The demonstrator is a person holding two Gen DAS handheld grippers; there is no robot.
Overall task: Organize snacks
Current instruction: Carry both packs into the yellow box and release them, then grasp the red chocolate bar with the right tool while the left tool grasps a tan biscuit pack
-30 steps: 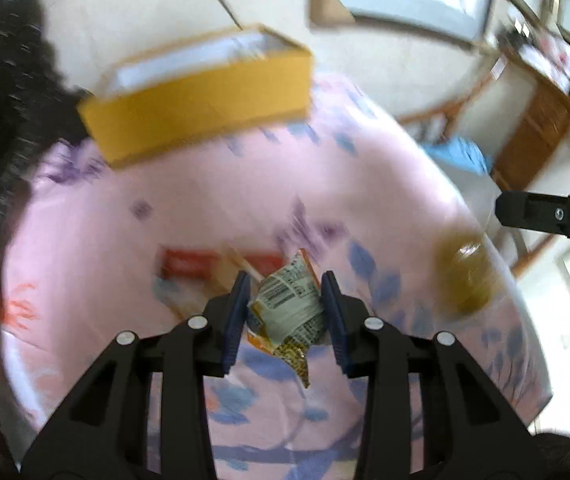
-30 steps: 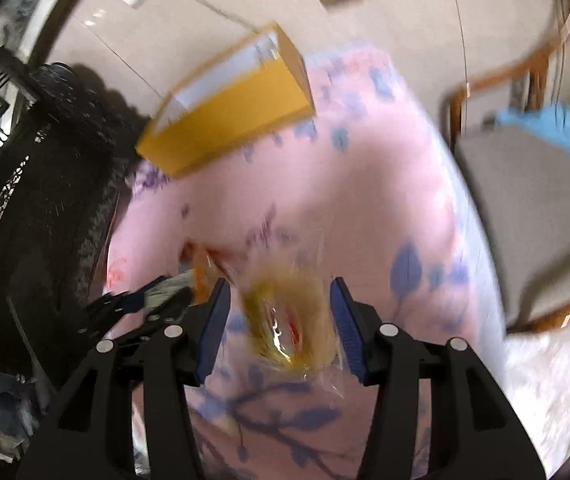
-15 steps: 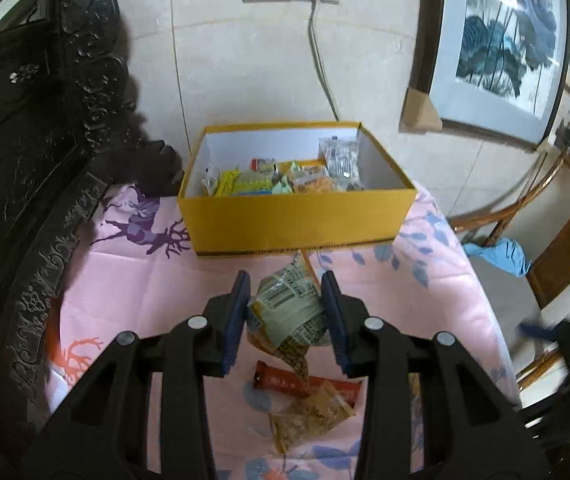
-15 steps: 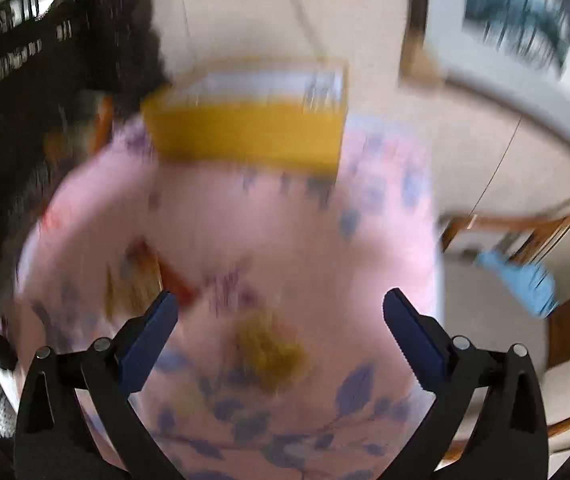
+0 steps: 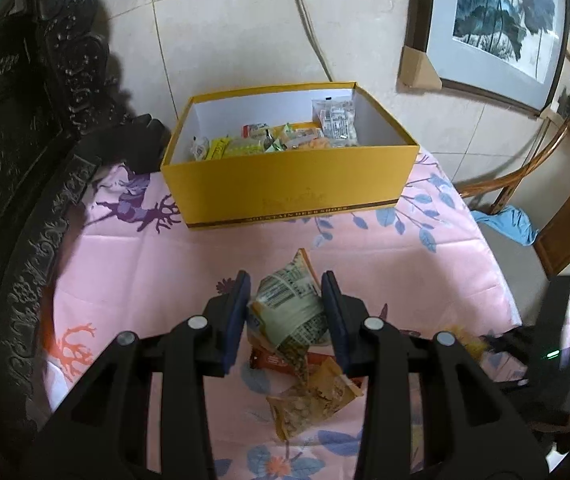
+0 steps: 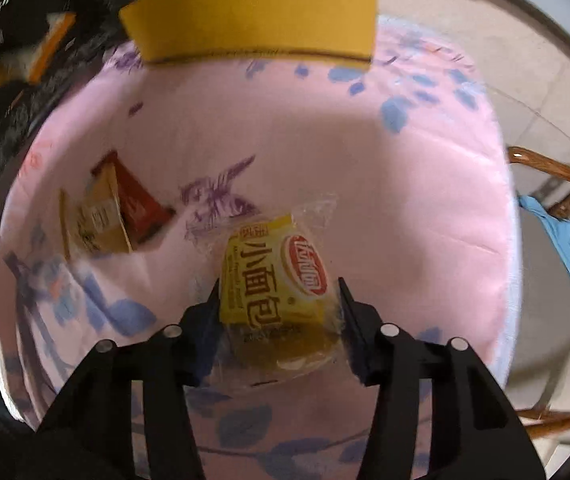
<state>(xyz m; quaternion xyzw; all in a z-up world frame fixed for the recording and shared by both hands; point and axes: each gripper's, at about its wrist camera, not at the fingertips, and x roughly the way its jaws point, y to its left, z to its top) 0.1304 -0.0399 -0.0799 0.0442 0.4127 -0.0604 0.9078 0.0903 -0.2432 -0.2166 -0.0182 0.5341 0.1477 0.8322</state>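
Observation:
My left gripper (image 5: 286, 286) is shut on a crumpled snack packet (image 5: 289, 308) with a printed label, held above the pink tablecloth (image 5: 165, 264). Beyond it stands the open yellow box (image 5: 293, 192) with several snacks inside. A red bar (image 5: 271, 360) and a tan nut packet (image 5: 313, 400) lie on the cloth below the fingers. In the right wrist view, my right gripper (image 6: 279, 292) has its jaws closing, with both pads against a yellow bread packet (image 6: 273, 280) low over the cloth. The box (image 6: 253, 12) is at the far end.
Dark carved wooden furniture (image 5: 25, 160) borders the table's left side. A wooden chair with a blue cloth (image 5: 505, 228) stands off the right edge. The red and tan packets (image 6: 117, 212) lie left of my right gripper. A framed painting (image 5: 497, 28) leans on the wall.
The left gripper rose and swung to face the box, still holding its packet. The right gripper opened wide half a second ago, sank, and now has the yellow bread packet between its pads again.

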